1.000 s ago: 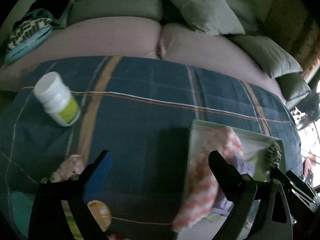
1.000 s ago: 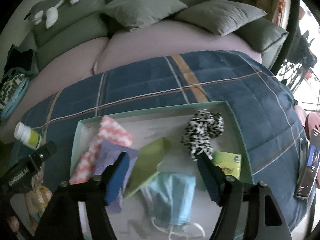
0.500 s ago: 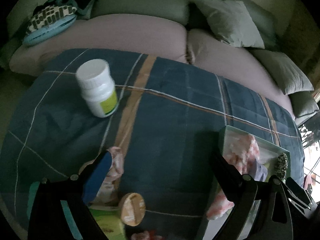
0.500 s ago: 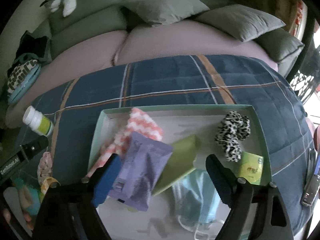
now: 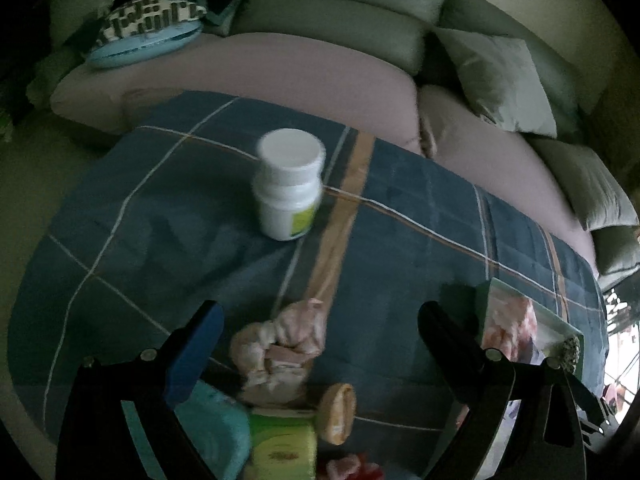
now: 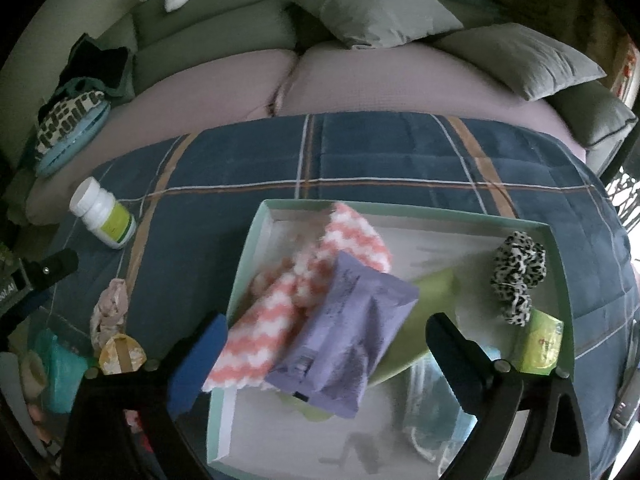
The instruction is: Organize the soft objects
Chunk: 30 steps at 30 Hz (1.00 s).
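Observation:
My right gripper (image 6: 324,340) hovers over the green-rimmed tray (image 6: 400,210), its jaws still opening, with no pad touching anything. Below them a purple pack (image 6: 348,336) lies free on a pink-and-white chevron cloth (image 6: 304,292). A leopard scrunchie (image 6: 518,276), a green sheet (image 6: 432,284), a yellow-green pack (image 6: 542,340) and a blue face mask (image 6: 436,412) share the tray. My left gripper (image 5: 320,320) stands open above a pale pink scrunchie (image 5: 280,344) on the plaid blanket, not touching it.
A white bottle (image 5: 290,184) stands beyond the scrunchie. A tape roll (image 5: 340,408), a green pack (image 5: 280,452) and a teal item (image 5: 216,432) lie near the front edge. The tray (image 5: 532,320) sits right. A sofa with cushions (image 6: 376,12) runs behind.
My left gripper swung left, away from the tray, until the pink scrunchie lay between its fingers. The right gripper's jaws spread wider and shifted left over the purple pack.

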Tool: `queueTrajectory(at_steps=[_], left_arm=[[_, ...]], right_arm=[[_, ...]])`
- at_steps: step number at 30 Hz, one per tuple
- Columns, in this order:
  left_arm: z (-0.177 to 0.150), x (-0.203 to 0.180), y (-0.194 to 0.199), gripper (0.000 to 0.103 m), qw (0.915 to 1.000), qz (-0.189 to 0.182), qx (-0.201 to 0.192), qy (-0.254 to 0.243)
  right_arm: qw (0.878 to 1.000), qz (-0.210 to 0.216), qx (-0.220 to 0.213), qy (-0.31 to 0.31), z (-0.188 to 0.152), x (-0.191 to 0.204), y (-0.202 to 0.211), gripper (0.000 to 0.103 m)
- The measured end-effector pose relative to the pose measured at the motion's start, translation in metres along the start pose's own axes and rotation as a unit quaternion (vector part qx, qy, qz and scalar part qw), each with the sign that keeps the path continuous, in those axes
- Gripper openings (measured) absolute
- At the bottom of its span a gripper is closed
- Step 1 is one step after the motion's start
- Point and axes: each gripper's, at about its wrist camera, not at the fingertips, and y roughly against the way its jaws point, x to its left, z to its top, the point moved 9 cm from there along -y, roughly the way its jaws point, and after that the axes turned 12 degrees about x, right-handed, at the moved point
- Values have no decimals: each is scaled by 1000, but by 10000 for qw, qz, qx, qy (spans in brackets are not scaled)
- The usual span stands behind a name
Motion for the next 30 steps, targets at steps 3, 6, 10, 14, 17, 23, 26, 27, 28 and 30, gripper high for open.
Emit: queueTrajectory(at_steps=[3,6,10,14,17,23,26,27,28,30], left_arm=[[1,13,3,98,9999,6,-46,161],[1,25,6,98,9996,45,-93,273],[0,36,8,98,9994,82,-89,321],[-2,39,11,98,9996,119,-75,227],[-4,41,11,98,9995,298,-22,93],[-9,41,4,98,9990,411,144,-44],[-11,38,-1,98,9990,374,239,-79],[-11,38,-2,98,9989,369,257,-88],[-11,38,-2,98,9989,367,262,-95],[-9,39,-3,98,9990,356,272,-81]], right_arm=[[10000,47,7,83,-1,9,0,101],[9997,130,25,225,-3,23,-1,101],[9988,261,87,405,-7,41,-4,101],[9976,331,158,583,-12,59,-8,101],[9967,343,198,713,-16,71,-11,101],[9946,368,289,926,-22,88,-17,101],[9936,404,301,1008,-24,94,-19,101],[9932,427,311,1041,-25,97,-21,101],[9926,461,320,1078,-25,100,-22,101],[9915,534,338,1139,-27,106,-25,101]])
